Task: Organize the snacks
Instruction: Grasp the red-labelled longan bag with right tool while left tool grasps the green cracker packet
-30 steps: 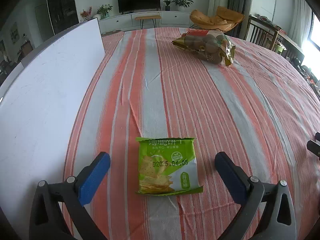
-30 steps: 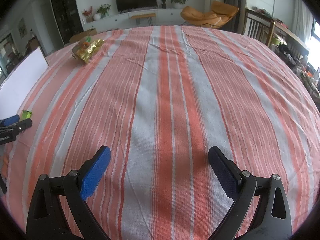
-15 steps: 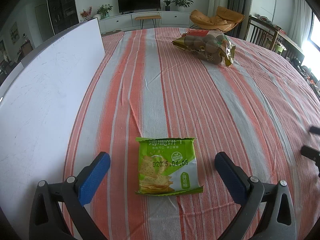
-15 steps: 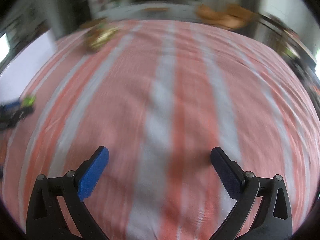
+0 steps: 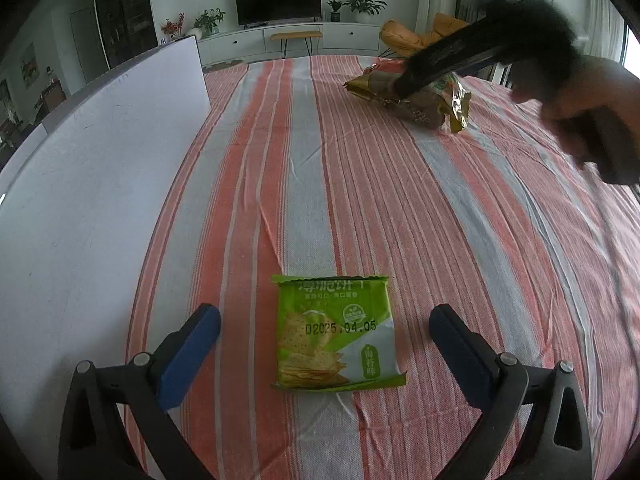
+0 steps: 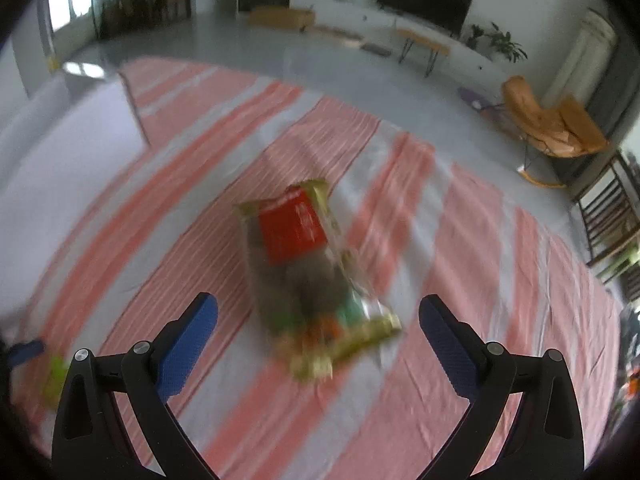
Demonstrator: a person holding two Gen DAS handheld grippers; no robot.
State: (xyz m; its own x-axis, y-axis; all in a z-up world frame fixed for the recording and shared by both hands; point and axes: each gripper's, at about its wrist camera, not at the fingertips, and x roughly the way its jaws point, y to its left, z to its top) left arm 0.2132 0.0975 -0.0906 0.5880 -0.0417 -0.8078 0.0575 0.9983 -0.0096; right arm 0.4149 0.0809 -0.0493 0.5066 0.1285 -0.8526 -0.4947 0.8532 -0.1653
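The green cracker packet (image 5: 336,334) lies flat between the left gripper's (image 5: 325,342) spread fingers — date stamp up. The gold nut bag (image 6: 310,276), red-labelled and blurred, lies flat just ahead of the right gripper (image 6: 318,334) — between its fingertips.

A striped cloth (image 5: 320,168) is covering the table. A green cracker packet (image 5: 336,334), a gold snack bag (image 6: 316,276) and a white board (image 5: 92,184) are lying on it.
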